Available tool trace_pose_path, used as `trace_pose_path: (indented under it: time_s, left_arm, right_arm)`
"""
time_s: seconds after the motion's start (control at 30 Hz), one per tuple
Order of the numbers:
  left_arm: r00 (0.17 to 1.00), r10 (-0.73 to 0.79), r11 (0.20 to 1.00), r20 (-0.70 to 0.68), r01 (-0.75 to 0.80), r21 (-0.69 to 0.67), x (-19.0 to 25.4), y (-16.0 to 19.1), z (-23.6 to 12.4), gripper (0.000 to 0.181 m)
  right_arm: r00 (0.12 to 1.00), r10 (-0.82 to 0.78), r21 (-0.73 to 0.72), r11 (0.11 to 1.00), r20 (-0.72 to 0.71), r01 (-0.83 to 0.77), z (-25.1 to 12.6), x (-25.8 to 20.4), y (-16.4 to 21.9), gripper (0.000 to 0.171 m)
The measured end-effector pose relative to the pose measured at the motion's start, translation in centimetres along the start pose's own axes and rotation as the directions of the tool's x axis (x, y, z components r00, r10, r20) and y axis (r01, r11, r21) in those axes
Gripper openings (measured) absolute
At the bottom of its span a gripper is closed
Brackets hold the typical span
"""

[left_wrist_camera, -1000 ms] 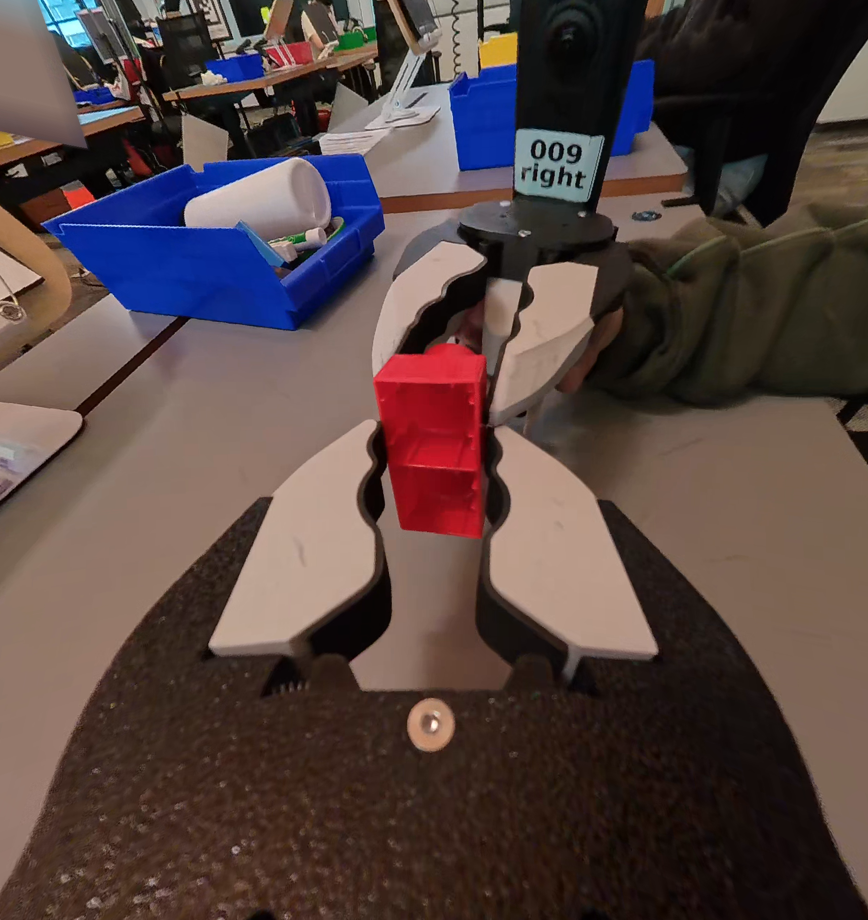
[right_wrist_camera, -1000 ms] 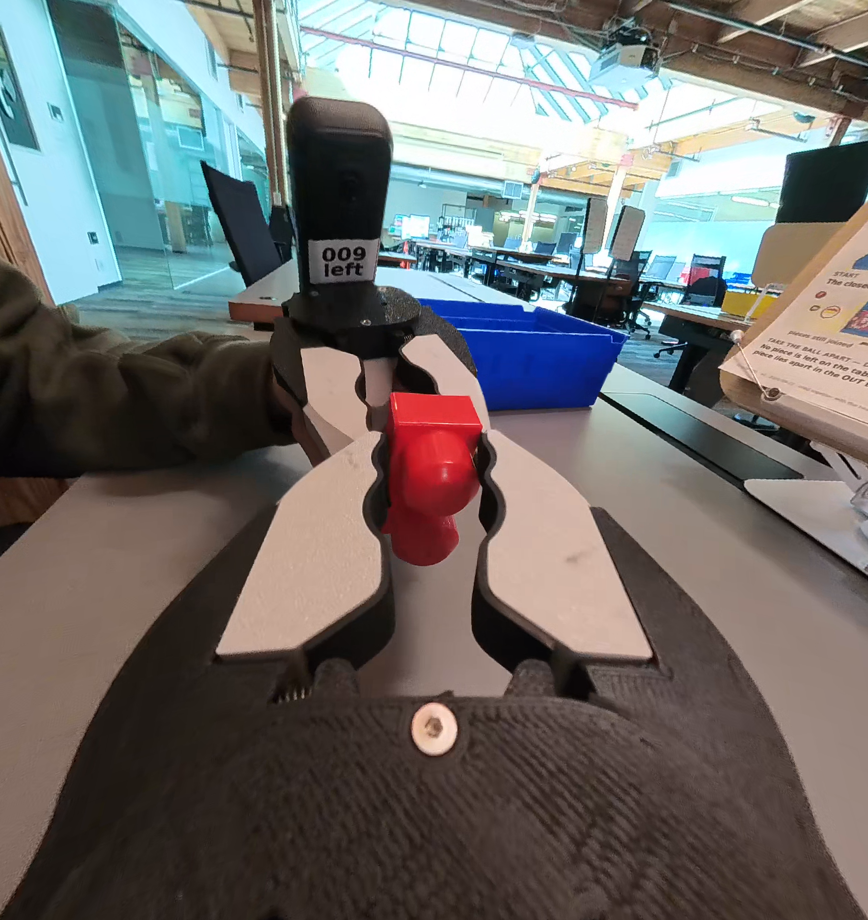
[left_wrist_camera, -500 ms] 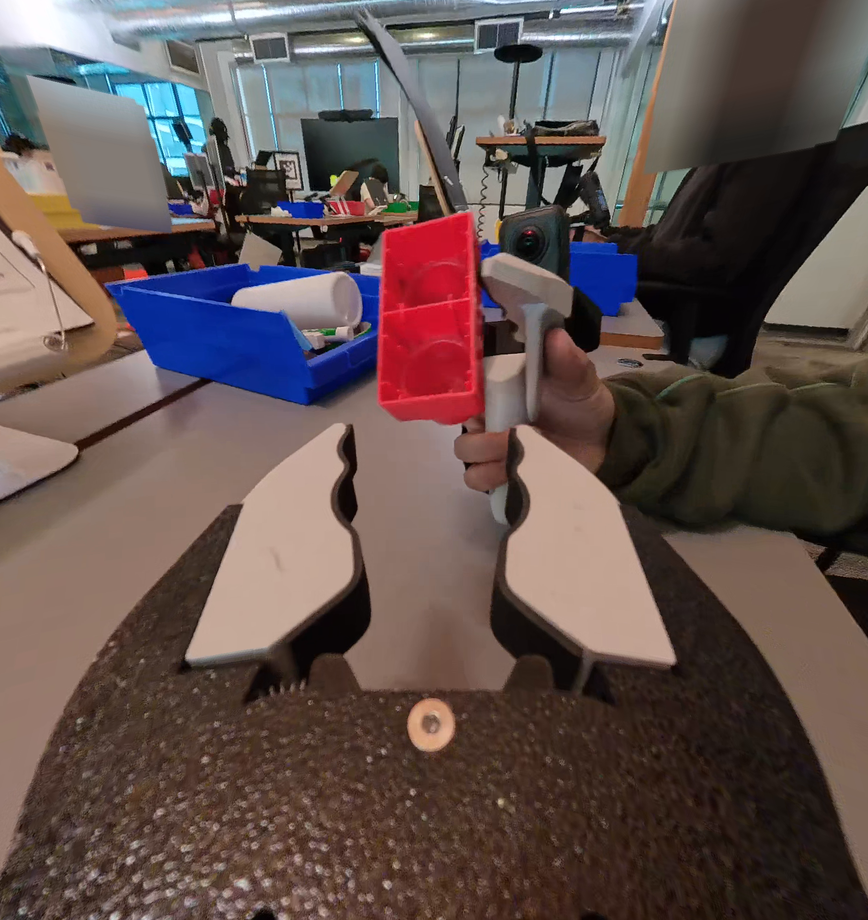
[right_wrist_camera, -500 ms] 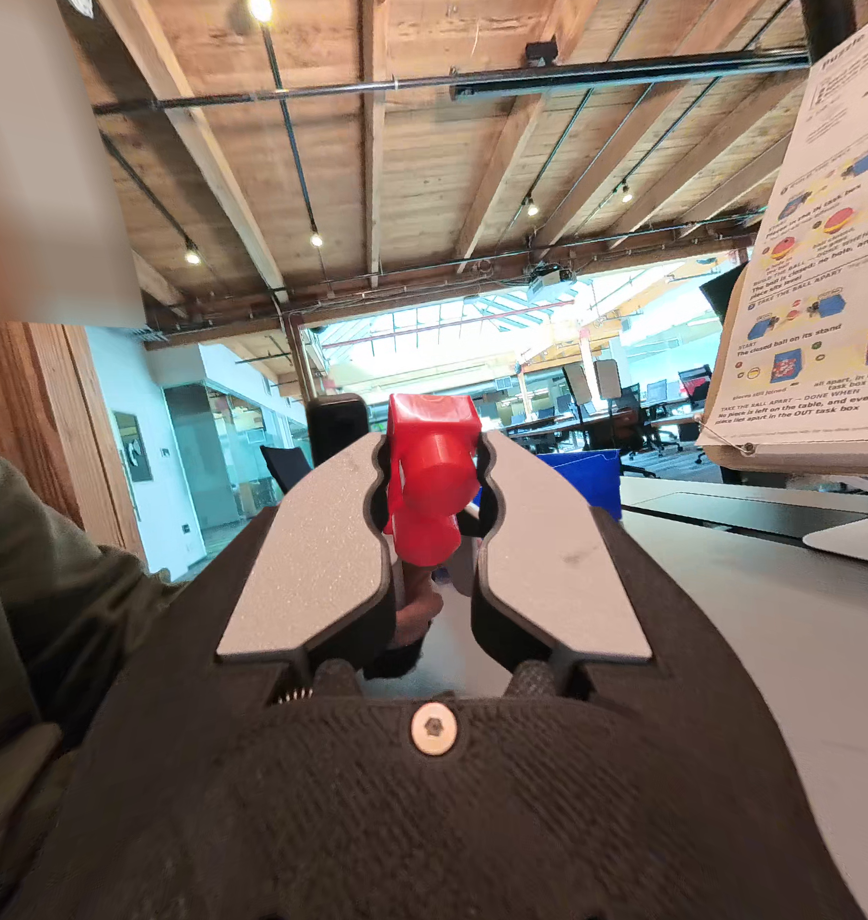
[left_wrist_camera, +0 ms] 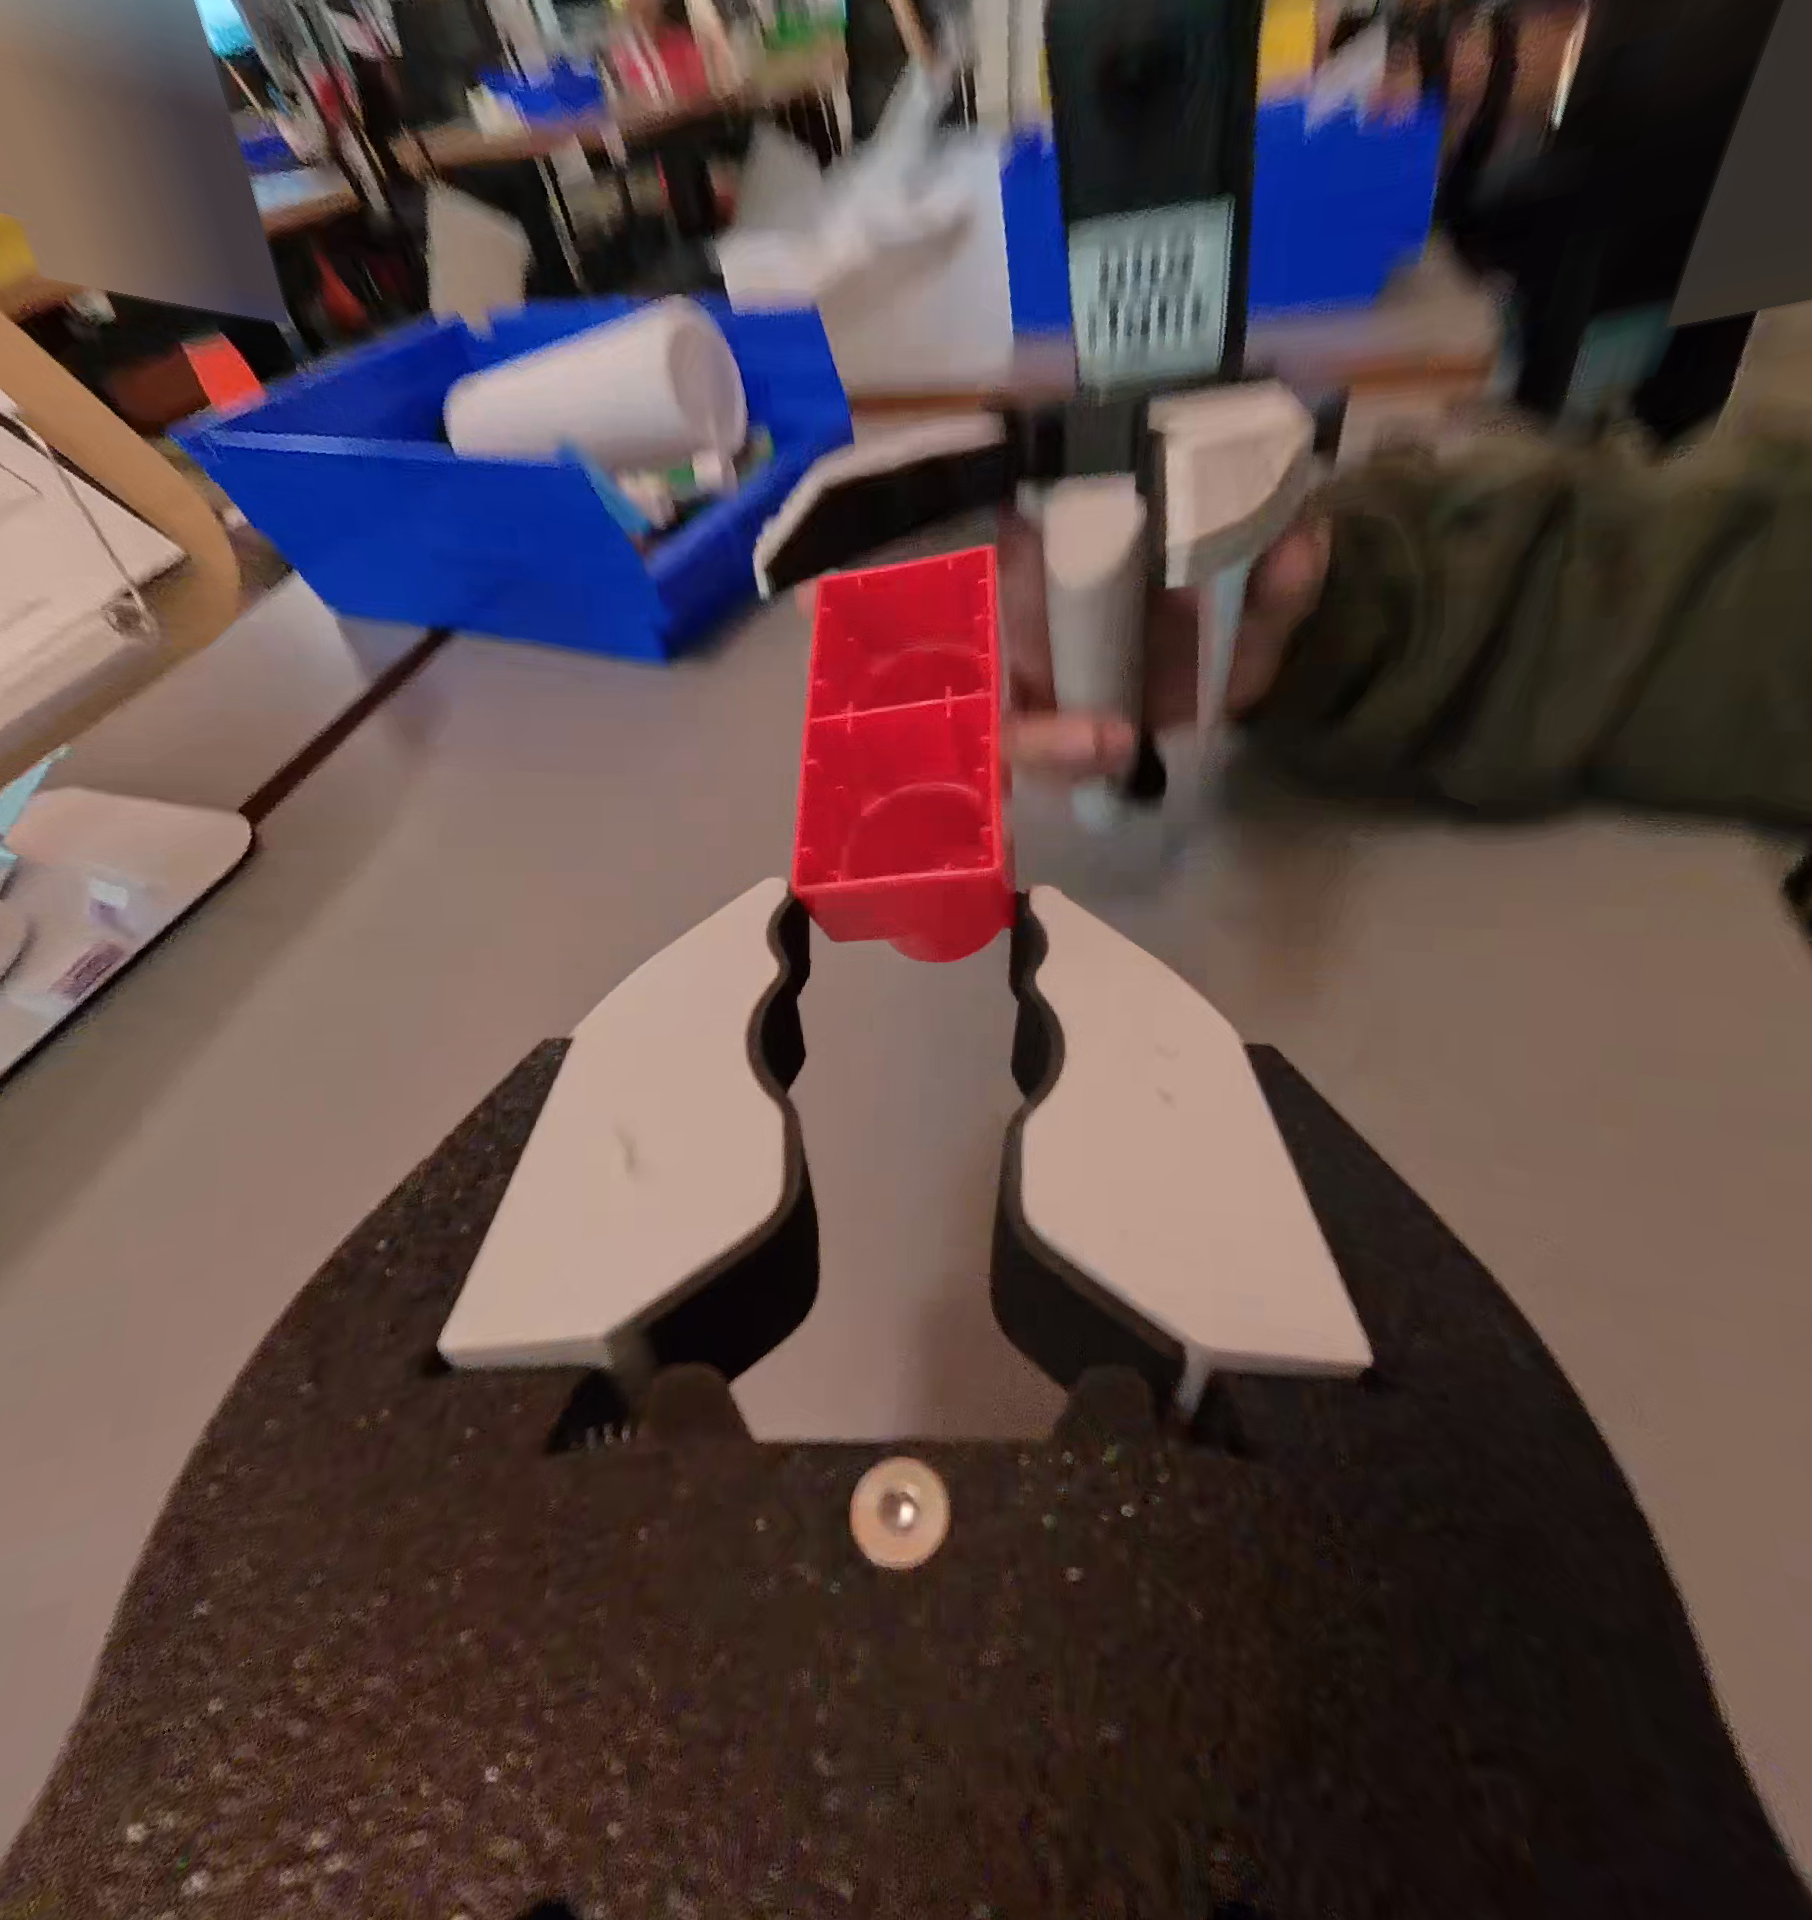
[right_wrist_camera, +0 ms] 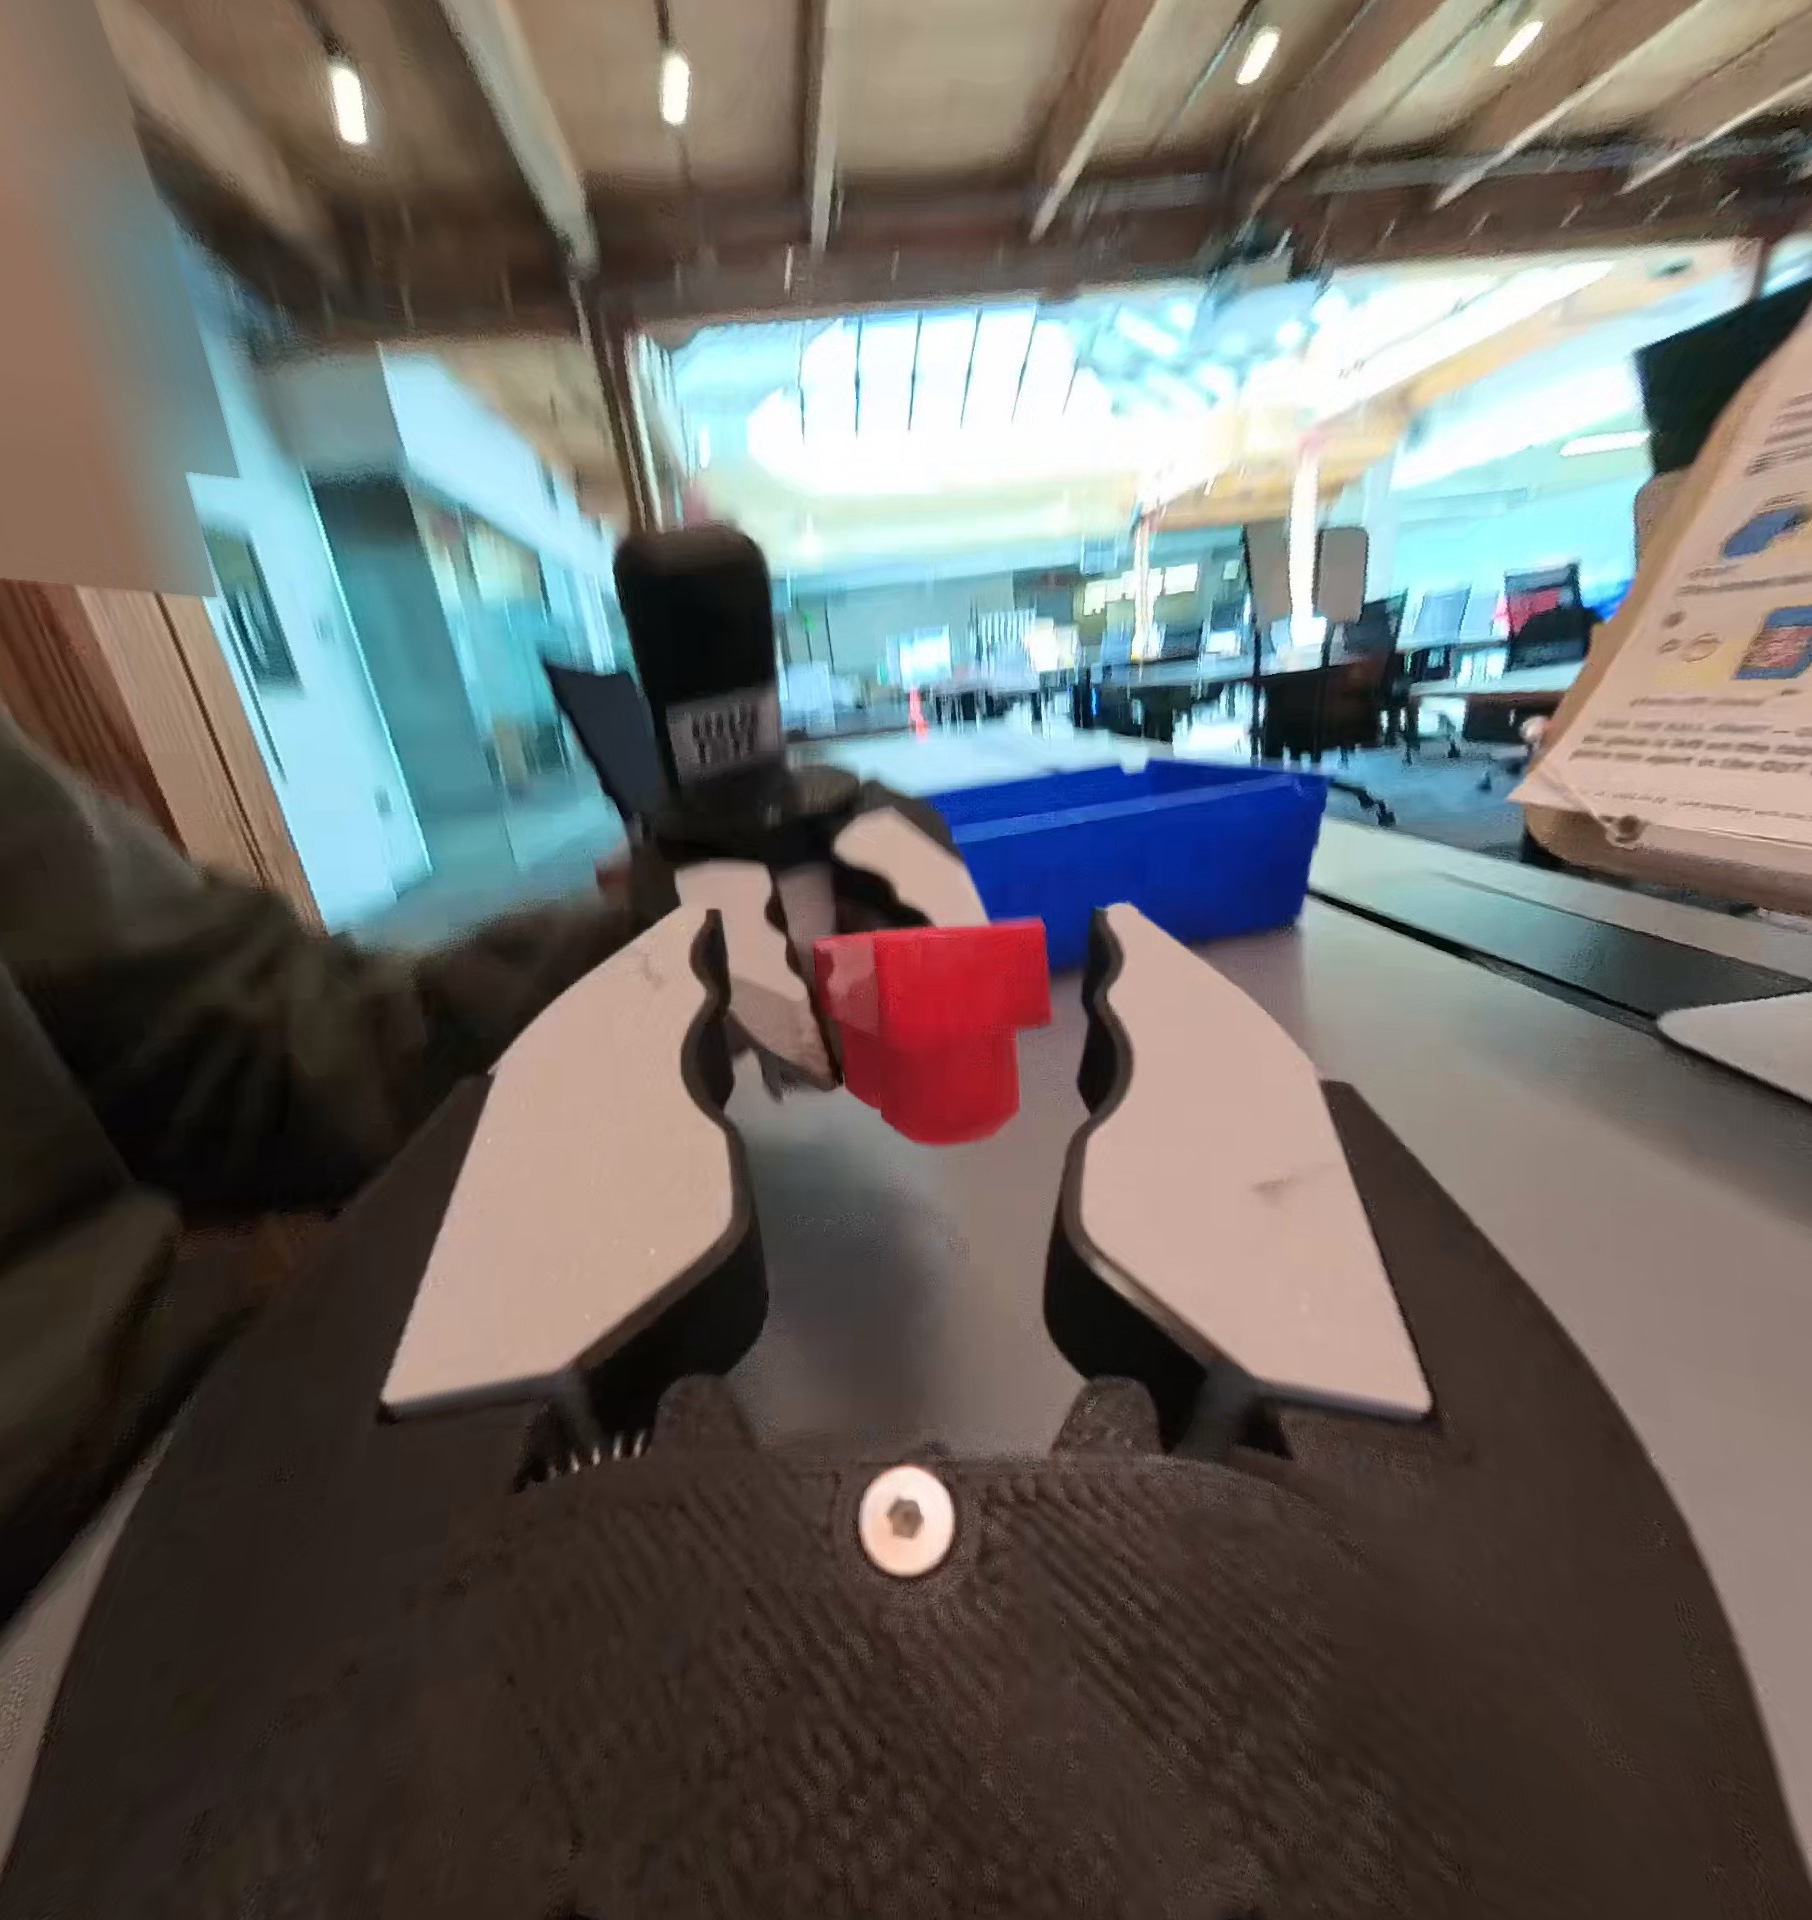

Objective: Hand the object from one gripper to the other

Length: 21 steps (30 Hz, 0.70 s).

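Note:
A red two-stud brick sticks out forward from my left gripper, which is shut on its near end above the grey table. In the right wrist view the brick shows end-on, with the left gripper's fingers behind it. My right gripper is open wide; the brick lies in the gap at its tips and neither finger touches it. In the left wrist view the right gripper is blurred behind the brick, with one finger above the brick's far end.
A blue bin with a white cylinder stands at the back left. Another blue bin stands behind the left gripper. An instruction sheet on a stand is to the right there. A green sleeve lies on the table. There is about 6 centimeters between the tips of the two grippers.
Half a second ago the right gripper held the brick up, with the left gripper open. Now the left gripper is shut on the brick, the right has opened, and both are lower.

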<state>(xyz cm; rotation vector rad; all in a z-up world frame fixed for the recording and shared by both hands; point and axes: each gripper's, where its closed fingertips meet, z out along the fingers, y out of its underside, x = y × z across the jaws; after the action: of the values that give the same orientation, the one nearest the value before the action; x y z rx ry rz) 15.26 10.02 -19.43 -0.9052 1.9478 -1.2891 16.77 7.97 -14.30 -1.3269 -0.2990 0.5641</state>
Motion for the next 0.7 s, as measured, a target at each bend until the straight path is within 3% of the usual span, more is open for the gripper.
trace_pose_path:
  time_s: [0.1,0.2,0.3,0.43,0.53,0.7]
  left_arm:
    - [0.988,0.149,0.966,-0.04,-0.154,-0.206,0.6,2.8,-0.3,0.036]
    - [0.975,0.195,0.945,-0.11,-0.216,-0.245,1.7,3.5,-0.3,0.037]
    - [0.965,0.233,0.924,-0.12,-0.258,-0.283,1.9,3.8,-0.2,0.036]
    - [0.951,0.296,0.881,-0.084,-0.306,-0.36,1.4,4.0,-0.5,0.036]
    - [0.935,0.347,0.84,-0.069,-0.343,-0.42,1.2,4.3,-0.4,0.037]
    - [0.922,0.385,0.826,-0.047,-0.366,-0.427,0.8,4.3,-0.3,0.036]
  right_arm:
    - [0.978,-0.205,-0.263,0.943,0.029,0.205,0.2,-0.5,3.5,0.066]
    - [0.948,-0.309,-0.395,0.863,0.079,0.315,0.7,-0.9,6.2,0.066]
    - [0.941,-0.326,-0.452,0.828,0.094,0.332,1.0,-1.0,7.2,0.065]
    - [0.895,-0.433,-0.561,0.716,0.108,0.414,0.6,-0.1,8.5,0.059]
    - [0.874,-0.465,-0.558,0.691,0.144,0.459,1.1,-0.7,8.7,0.039]
    - [0.869,-0.474,-0.608,0.652,0.14,0.454,1.1,-0.2,9.0,0.038]
